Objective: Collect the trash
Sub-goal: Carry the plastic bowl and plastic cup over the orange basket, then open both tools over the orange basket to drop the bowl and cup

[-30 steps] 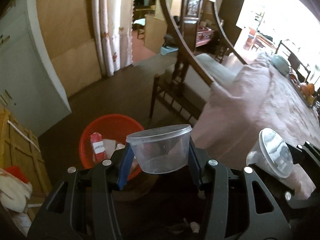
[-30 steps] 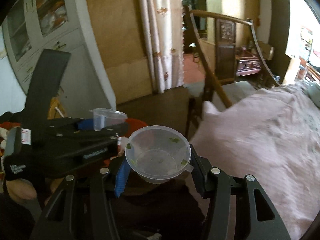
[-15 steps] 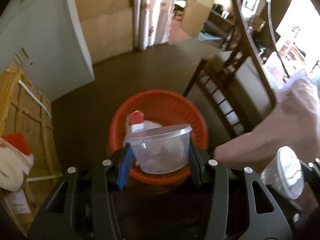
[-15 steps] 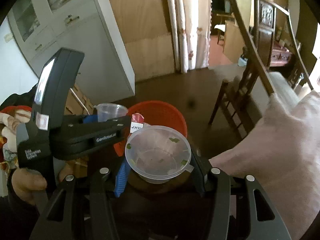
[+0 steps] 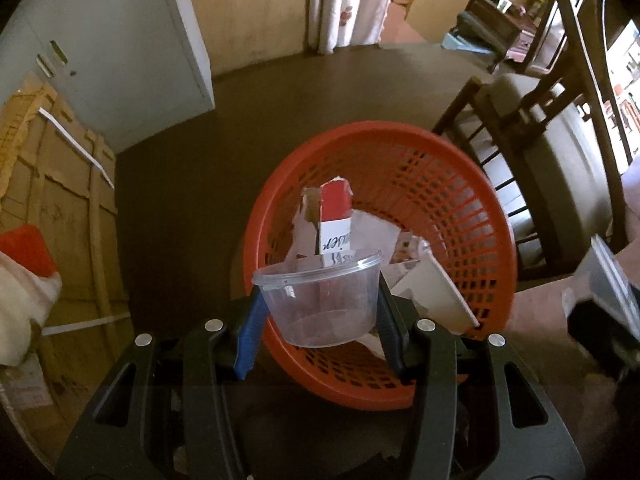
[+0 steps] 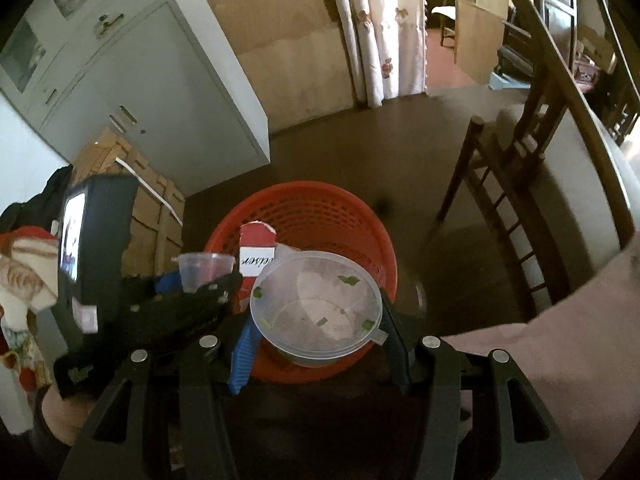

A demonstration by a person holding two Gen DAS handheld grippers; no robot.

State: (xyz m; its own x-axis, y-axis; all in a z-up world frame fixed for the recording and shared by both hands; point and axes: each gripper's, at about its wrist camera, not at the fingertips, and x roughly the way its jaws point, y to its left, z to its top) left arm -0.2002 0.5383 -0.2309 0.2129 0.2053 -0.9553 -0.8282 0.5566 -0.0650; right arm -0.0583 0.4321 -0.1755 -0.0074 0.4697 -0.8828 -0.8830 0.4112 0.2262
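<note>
An orange mesh basket (image 5: pixel 448 184) (image 6: pixel 320 208) stands on the dark floor, holding a red-and-white carton (image 5: pixel 334 220) (image 6: pixel 256 250), paper and a white cup (image 5: pixel 436 300). My left gripper (image 5: pixel 320 312) is shut on a clear plastic tub (image 5: pixel 320 300), upright, over the basket's near rim. My right gripper (image 6: pixel 316 316) is shut on a second clear tub (image 6: pixel 316 308) with green flecks inside, tilted toward the camera, above the basket's near edge. The left gripper with its tub (image 6: pixel 204 272) shows in the right wrist view at the left.
A dark wooden chair (image 5: pixel 532 128) (image 6: pixel 520 184) stands right of the basket. A pink tablecloth (image 6: pixel 560 360) hangs at the right. Cardboard boxes (image 5: pixel 52 200) and a grey cabinet (image 6: pixel 152 92) sit to the left. Curtains (image 6: pixel 380 32) hang at the back.
Both grippers have sunk and tipped downward toward the basket, each still holding its tub. The basket now fills more of both views; the table has slid out to the right.
</note>
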